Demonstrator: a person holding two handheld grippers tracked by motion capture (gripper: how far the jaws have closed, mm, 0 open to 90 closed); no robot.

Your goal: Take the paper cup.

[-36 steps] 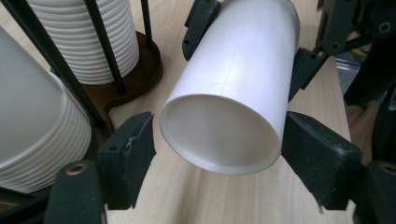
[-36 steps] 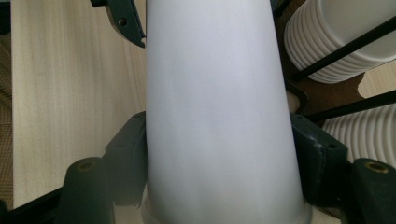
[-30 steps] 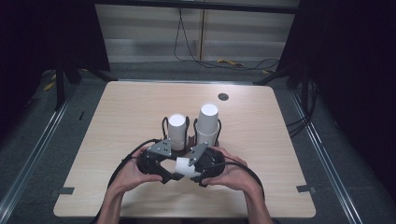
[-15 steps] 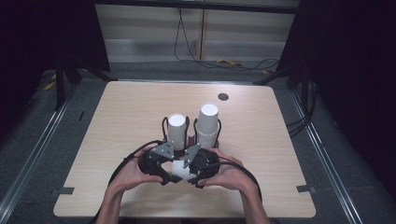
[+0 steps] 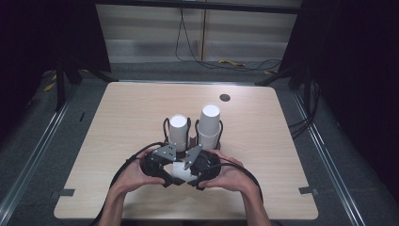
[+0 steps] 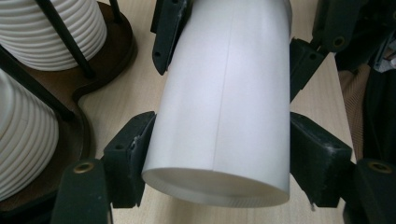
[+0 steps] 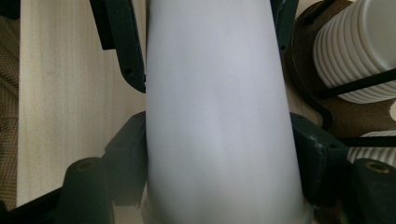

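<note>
paper cup [image 5: 179, 172] lay horizontal above the table [image 5: 117, 122], near edge | left gripper [image 5: 162, 165] and right gripper [image 5: 197, 165] both clamped it, end to end | cup holder [image 5: 192, 139] just beyond

Plain white cup [image 6: 224, 102], black tongs [image 5: 180, 170], ribbed white stacks [image 5: 209, 123], dark-brown holder [image 6: 100, 65].

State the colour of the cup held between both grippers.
Plain white cup; clearest in the left gripper view.

Two grippers [image 5: 157, 165] [image 5: 203, 165], one loose white cup [image 5: 179, 172], two cup stacks [image 5: 178, 132] [image 5: 209, 126] — one holder [image 5: 193, 141], one table [image 5: 117, 122].
</note>
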